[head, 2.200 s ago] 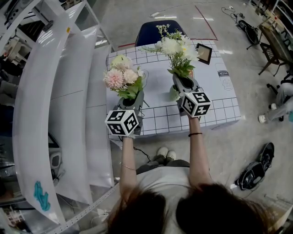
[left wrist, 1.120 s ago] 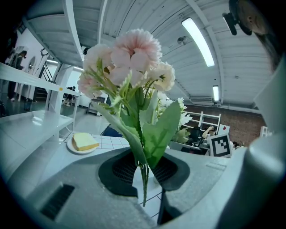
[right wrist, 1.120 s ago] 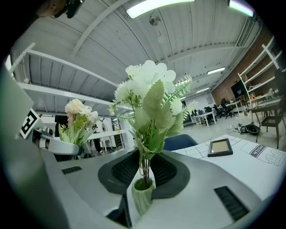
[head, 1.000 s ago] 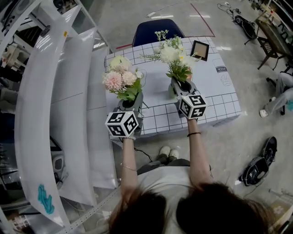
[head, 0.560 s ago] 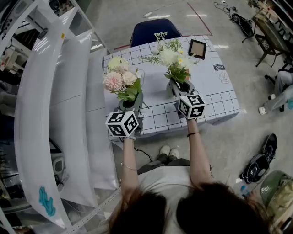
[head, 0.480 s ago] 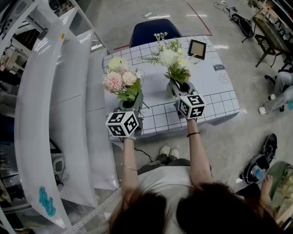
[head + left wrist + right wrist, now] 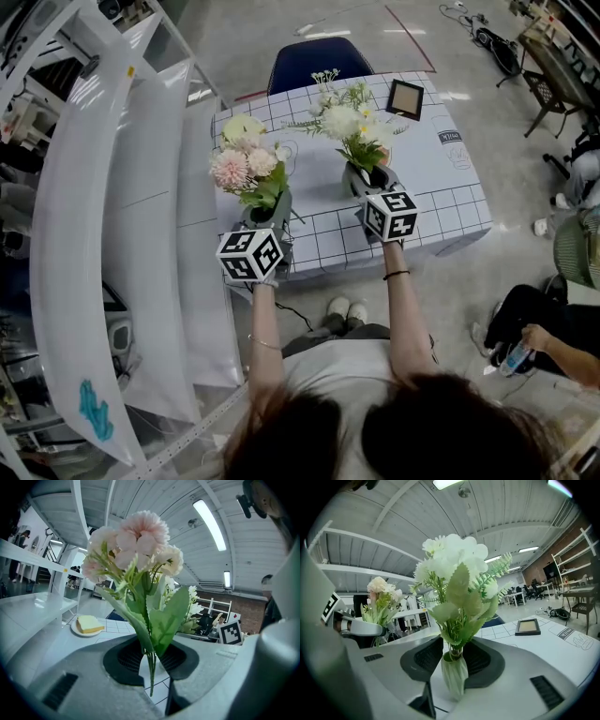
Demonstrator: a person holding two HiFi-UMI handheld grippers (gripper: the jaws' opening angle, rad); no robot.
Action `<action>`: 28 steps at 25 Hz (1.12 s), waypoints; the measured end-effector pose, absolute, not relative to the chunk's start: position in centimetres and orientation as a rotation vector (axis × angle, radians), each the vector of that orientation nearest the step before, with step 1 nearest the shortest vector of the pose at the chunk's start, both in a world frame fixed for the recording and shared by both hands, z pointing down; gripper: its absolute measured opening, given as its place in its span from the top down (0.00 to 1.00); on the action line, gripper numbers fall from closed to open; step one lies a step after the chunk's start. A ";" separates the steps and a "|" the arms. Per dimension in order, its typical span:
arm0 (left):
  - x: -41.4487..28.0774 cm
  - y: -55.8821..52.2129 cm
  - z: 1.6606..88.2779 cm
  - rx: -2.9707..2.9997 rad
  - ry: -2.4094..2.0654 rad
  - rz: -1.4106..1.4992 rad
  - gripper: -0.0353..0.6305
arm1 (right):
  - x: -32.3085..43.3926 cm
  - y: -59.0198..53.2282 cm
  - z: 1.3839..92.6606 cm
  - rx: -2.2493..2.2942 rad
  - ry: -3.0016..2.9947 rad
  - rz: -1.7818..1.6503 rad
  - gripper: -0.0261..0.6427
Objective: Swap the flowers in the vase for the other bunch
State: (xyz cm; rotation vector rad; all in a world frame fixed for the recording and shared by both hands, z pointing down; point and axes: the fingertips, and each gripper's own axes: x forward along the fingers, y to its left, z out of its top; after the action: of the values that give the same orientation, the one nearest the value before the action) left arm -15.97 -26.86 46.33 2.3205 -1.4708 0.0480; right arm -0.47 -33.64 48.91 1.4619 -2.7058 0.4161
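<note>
Jaws first, from the head view: my left gripper [image 7: 266, 214] is clamped on the stems of the pink bunch [image 7: 246, 167], held upright in the air, well to the left of the vase [image 7: 353, 180]. My right gripper [image 7: 375, 183] reaches around that vase, which holds the white bunch [image 7: 349, 120] and stands near the front edge of the gridded white table [image 7: 441, 187]. The left gripper view shows thin green stems pinched between my dark pads, their cut ends hanging free below. A plate with a yellow slice [image 7: 86, 625] lies on the table, to the left of the vase. The right gripper view shows the ribbed pale vase standing between my pads, which have just been opening and seem to sit just clear of it. With white flowers in the vase and pink ones out, the swap looks nearly finished to me. The vase is narrow and top-heavy, so I should spread the pads fully, then back straight off without brushing it. Beyond the vase lies a small picture frame [image 7: 406, 98], with a blue chair [image 7: 314, 64] behind the table. White shelving [image 7: 122, 234] stands far left of the vase, and a seated person's arm [image 7: 553, 337] shows far right on the grey floor.
</note>
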 end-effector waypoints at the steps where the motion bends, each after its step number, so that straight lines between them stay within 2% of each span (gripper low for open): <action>1: -16.0 -26.8 46.3 2.319 -1.473 0.046 0.84 | -0.5 -33.6 48.9 1.462 -2.702 0.420 0.82; 28: -15.7 -25.1 46.2 2.315 -1.464 0.025 0.84 | 0.1 -31.8 48.8 1.465 -2.672 0.434 0.71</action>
State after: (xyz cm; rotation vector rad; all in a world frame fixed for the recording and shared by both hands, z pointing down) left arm -15.70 -25.13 46.16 2.3150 -1.4641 0.0252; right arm 0.11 -31.81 48.78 1.4648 -2.6721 0.4336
